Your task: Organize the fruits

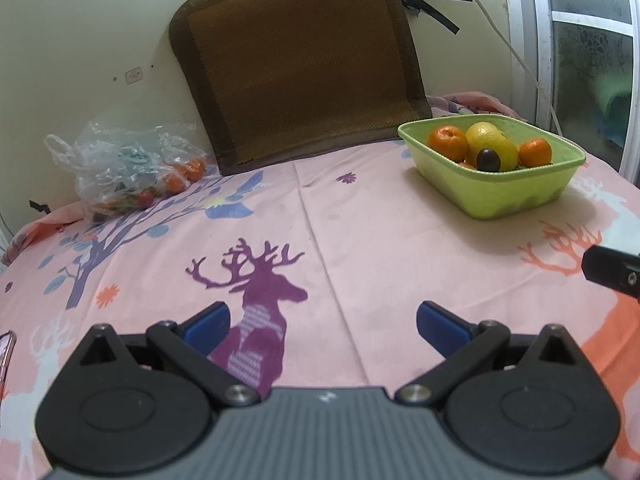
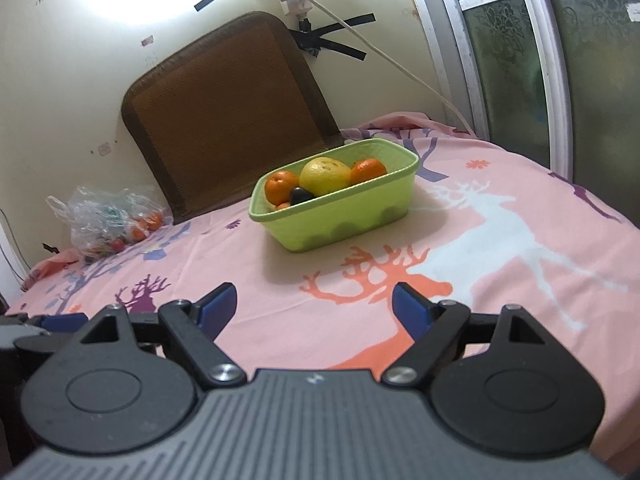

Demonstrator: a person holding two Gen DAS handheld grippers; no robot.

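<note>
Both grippers sit low over the pink deer-print bedsheet [image 1: 360, 240], and both are empty. The left gripper [image 1: 323, 318] has its blue-padded jaws spread wide, nothing between them but the purple deer on the cloth. The right gripper [image 2: 315, 300] is spread wide as well, framing an orange deer, nothing held.

Take the green basket [image 2: 340, 216] as the landmark. It stands on the sheet, in front of the brown woven cushion [image 2: 228, 120] that leans against the wall. Inside it, a large yellow fruit [image 2: 324, 176] sits at the centre, heaped above the rim. An orange [image 2: 282, 187] is pressed against one side of the yellow fruit, a second orange [image 2: 368, 170] against the other. A small dark plum-like fruit [image 2: 301, 194] rests at the front of the pile, touching the yellow fruit. A sliver of something orange shows low beside the dark one; too little is visible to name it.

Well apart from the basket, on the far side of the cushion and against the wall, lies a crumpled clear plastic bag [image 1: 128, 164]. Small orange and red fruits show through it, along with something pale green, but the wrinkled film blurs how many there are.

From the left wrist view, the tip of the right gripper pokes in on the basket's near side, off the basket.
</note>
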